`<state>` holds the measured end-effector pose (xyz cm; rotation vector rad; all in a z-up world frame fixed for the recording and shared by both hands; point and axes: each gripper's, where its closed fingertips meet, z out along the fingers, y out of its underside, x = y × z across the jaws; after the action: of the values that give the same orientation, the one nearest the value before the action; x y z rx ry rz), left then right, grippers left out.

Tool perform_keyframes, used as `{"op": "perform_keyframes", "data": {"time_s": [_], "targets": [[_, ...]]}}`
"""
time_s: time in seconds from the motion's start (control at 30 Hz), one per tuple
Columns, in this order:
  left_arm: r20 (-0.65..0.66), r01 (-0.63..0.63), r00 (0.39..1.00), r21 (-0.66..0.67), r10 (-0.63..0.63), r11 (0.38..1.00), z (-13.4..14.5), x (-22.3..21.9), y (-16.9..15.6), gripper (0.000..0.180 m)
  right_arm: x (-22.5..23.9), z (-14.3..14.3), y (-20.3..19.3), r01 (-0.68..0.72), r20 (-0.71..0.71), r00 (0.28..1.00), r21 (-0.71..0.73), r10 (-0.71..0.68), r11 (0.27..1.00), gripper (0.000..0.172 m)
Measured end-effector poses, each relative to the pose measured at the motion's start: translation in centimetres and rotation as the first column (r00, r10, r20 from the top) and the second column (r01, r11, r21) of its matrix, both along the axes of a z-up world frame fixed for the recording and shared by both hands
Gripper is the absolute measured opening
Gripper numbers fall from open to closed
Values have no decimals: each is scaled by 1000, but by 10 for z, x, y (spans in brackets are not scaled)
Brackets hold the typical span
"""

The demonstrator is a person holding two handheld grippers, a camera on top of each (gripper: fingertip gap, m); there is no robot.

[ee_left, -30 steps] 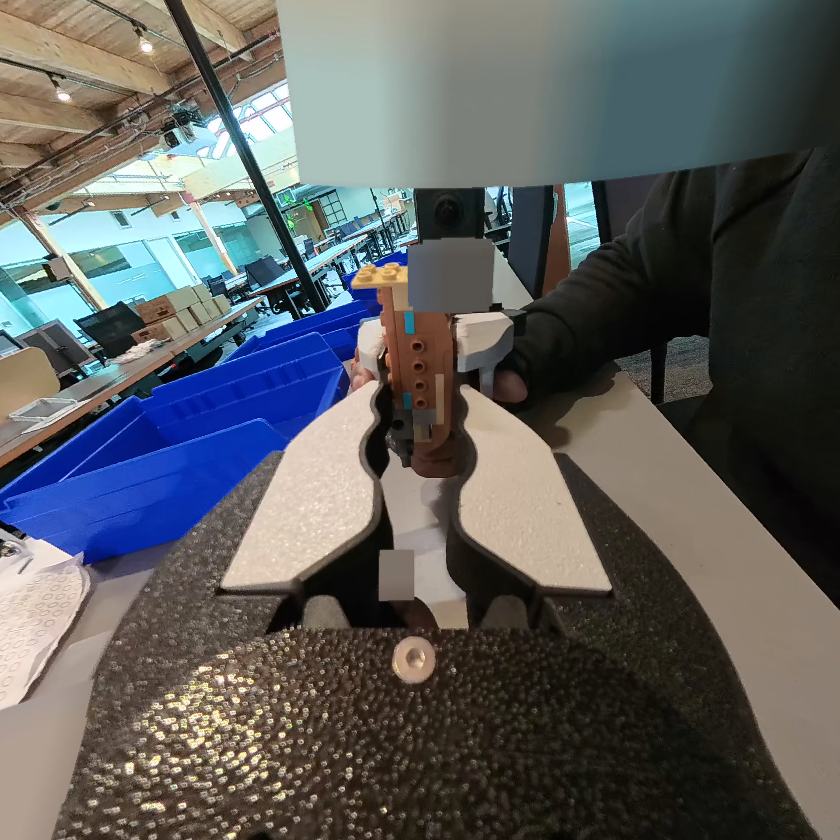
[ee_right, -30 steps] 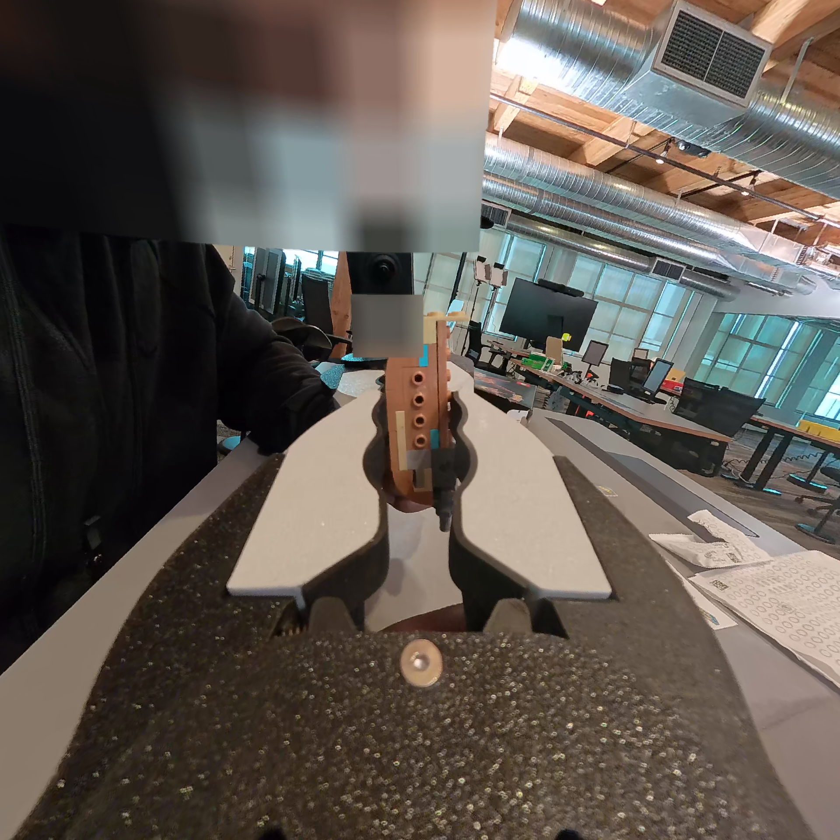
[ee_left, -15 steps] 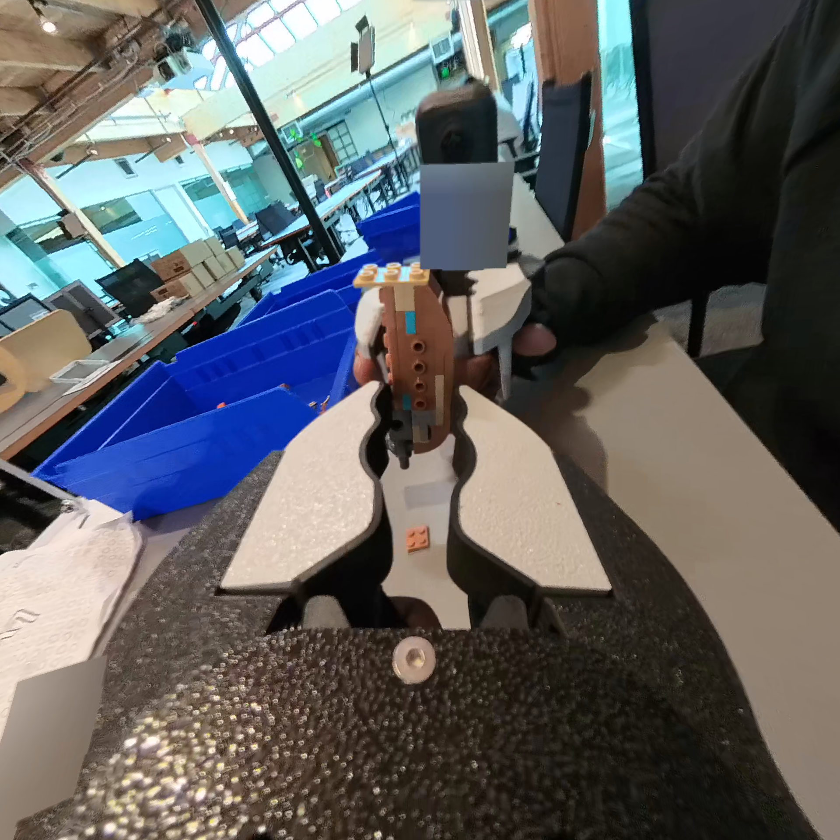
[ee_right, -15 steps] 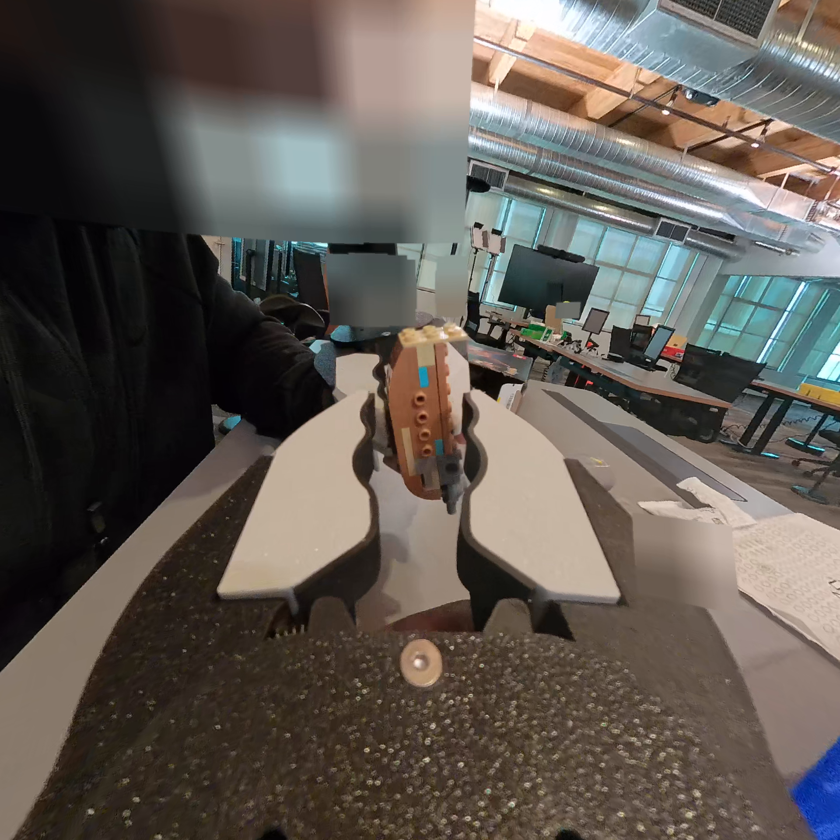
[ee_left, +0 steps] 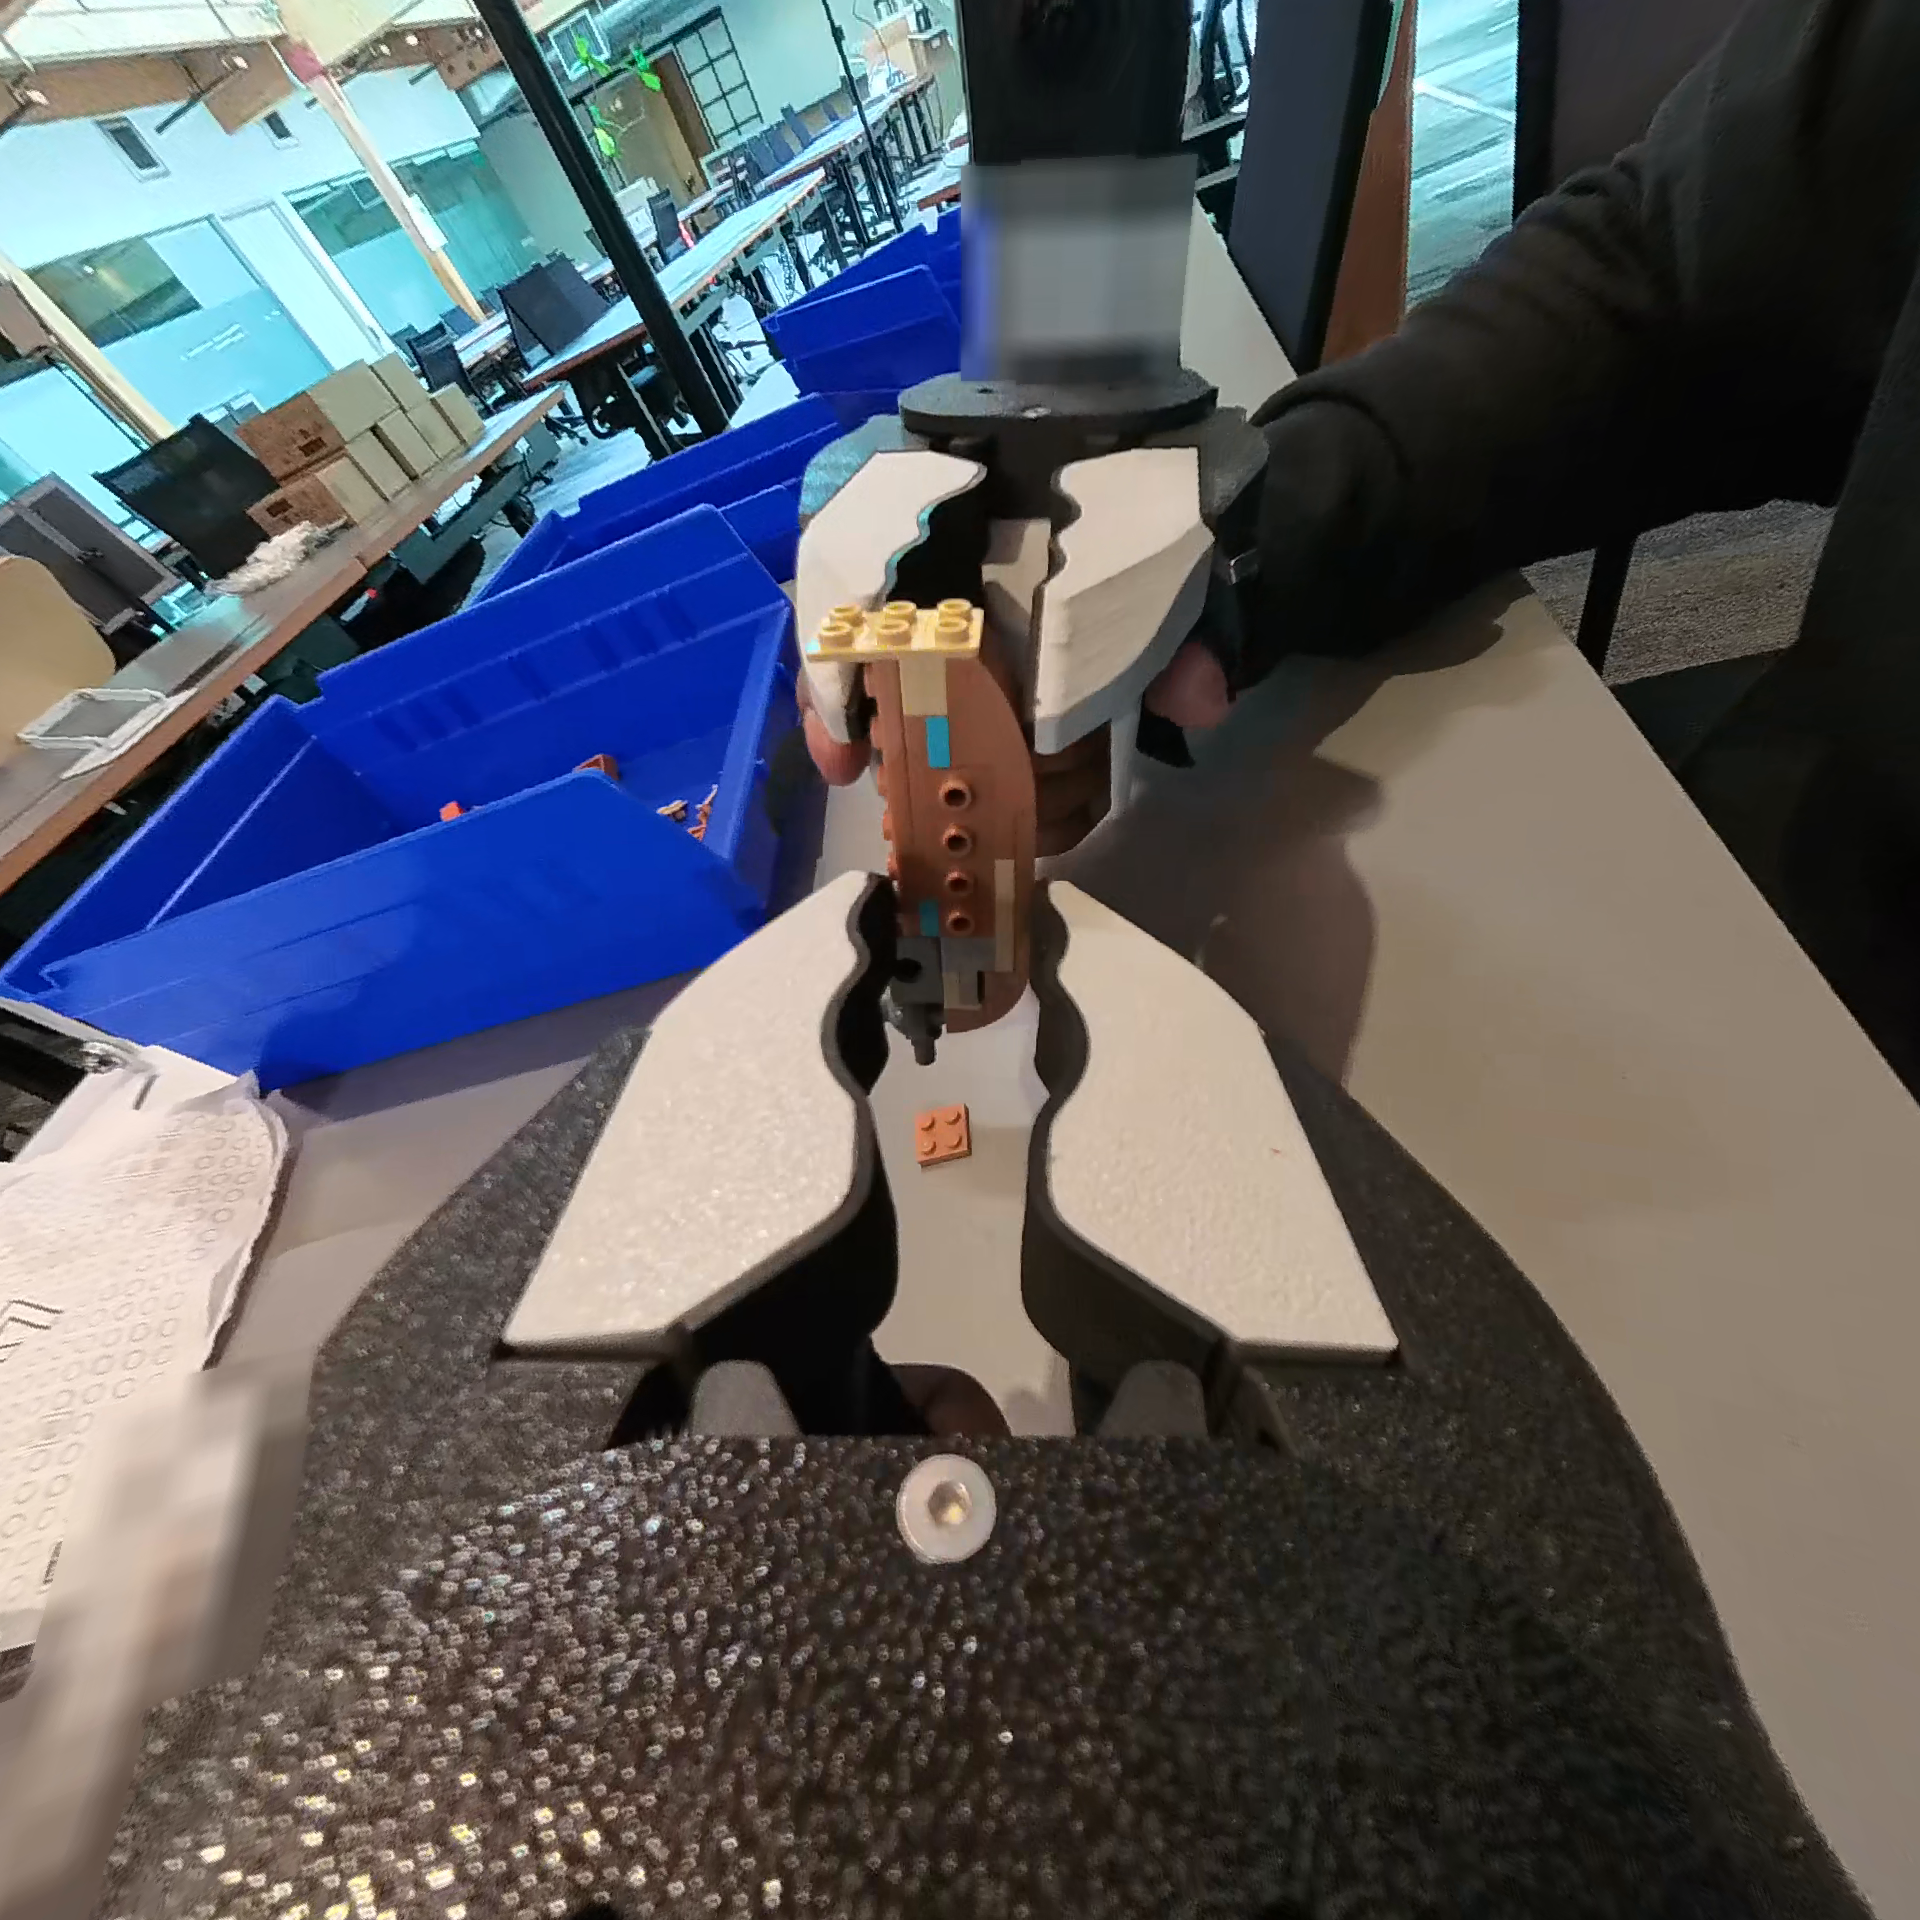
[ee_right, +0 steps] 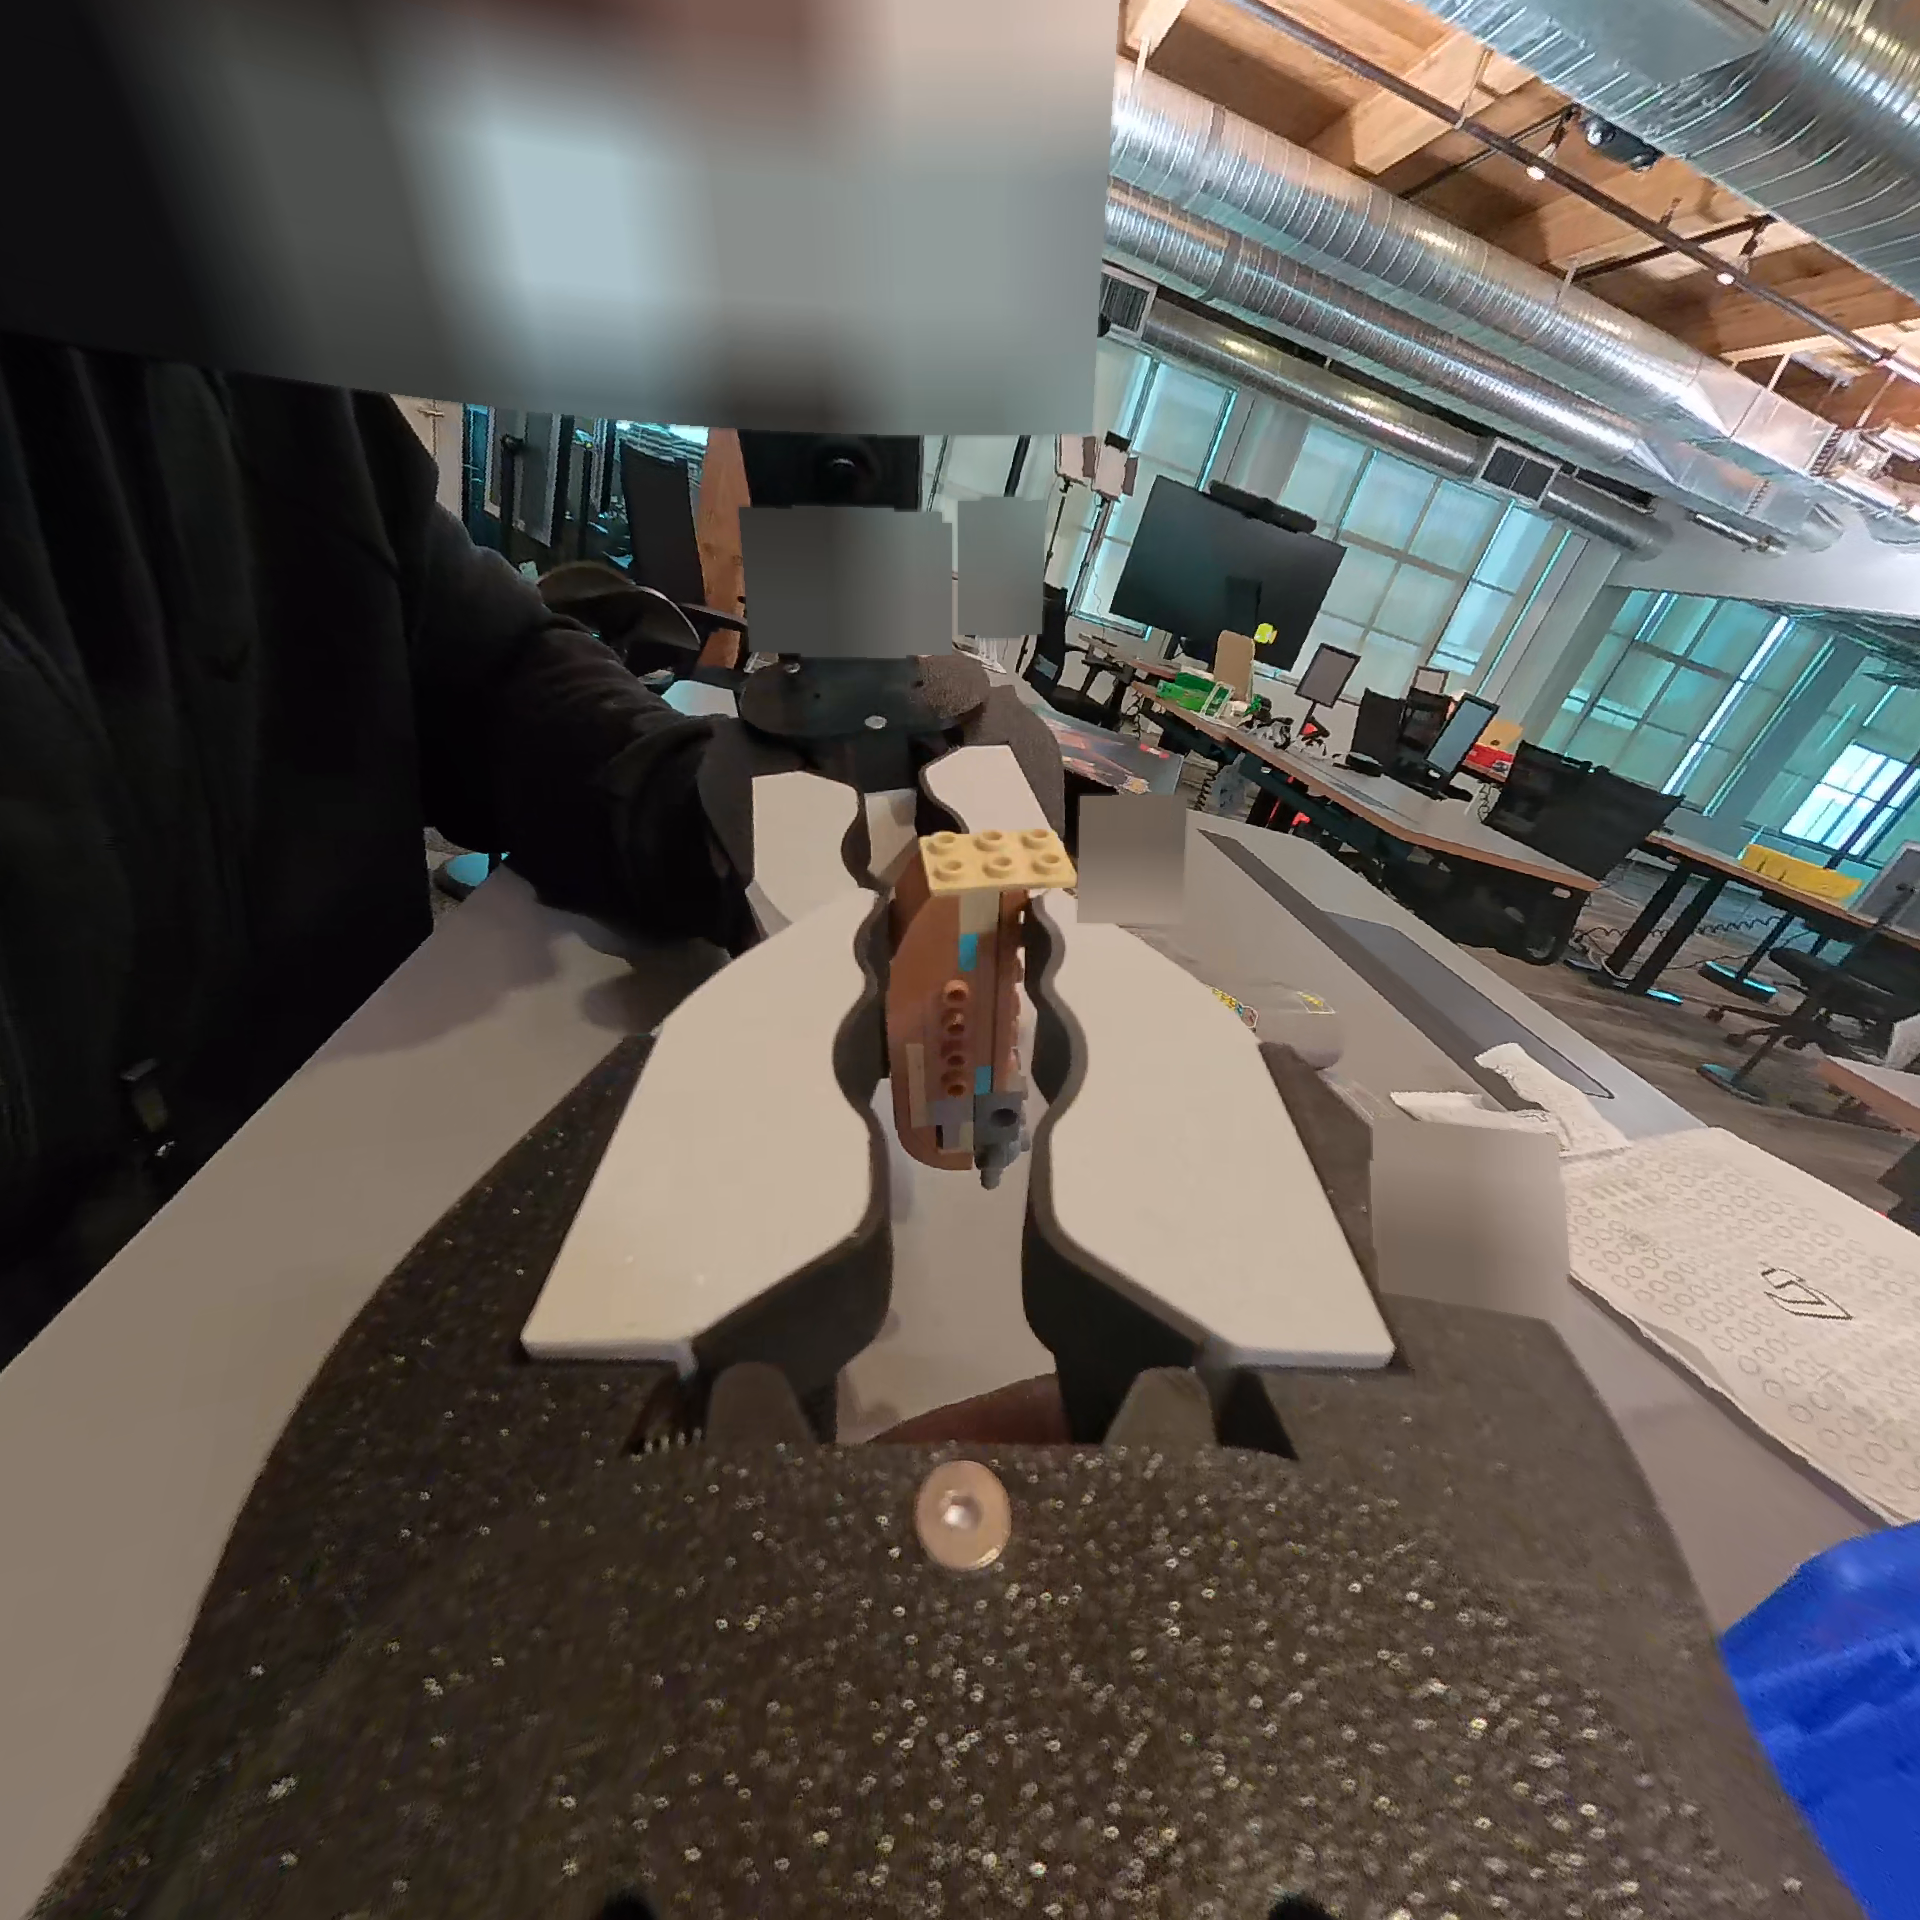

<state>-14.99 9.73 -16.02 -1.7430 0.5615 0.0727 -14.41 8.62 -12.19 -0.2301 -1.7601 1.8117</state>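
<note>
— Left wrist view: left gripper (ee_left: 951, 935) clamped on brown brick model (ee_left: 961, 831); small orange plate (ee_left: 943, 1132) on table (ee_left: 1507, 1039) beneath model; blue bins (ee_left: 416, 831) beside.
— Right wrist view: right gripper (ee_right: 951, 1029) clamped on same model (ee_right: 956, 1029); plate hidden; printed paper (ee_right: 1714, 1299) beside.

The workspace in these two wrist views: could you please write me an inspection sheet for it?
Surface: pale grey tabletop, matte.
Job's things: brown toy-brick model with a tan studded plate on top, held off the table; small orange square studded plate, lying flat on the table below it.
Clutter: blue plastic bins with small orange pieces inside; printed paper sheets.
Grippers: left claw closed on the model's grey-tipped lower end; right claw closed on the model from the opposite side.
Cables: nothing seen on the table.
Surroundings: open office with desks; dark monitor; cardboard boxes; a person's dark sleeve.
</note>
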Motion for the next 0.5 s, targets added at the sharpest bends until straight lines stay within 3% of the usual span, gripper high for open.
{"op": "perform_keyframes", "data": {"time_s": [0.3,0.5], "targets": [[14,21,1000,13,-21,1000,1,1,-1,25,0,1,-1,-13,25,1000,-11,13,1000,24],[98,34,994,67,-41,997,8,-1,-1,28,-3,4,4,19,11,1000,-36,-19,999,24]]}}
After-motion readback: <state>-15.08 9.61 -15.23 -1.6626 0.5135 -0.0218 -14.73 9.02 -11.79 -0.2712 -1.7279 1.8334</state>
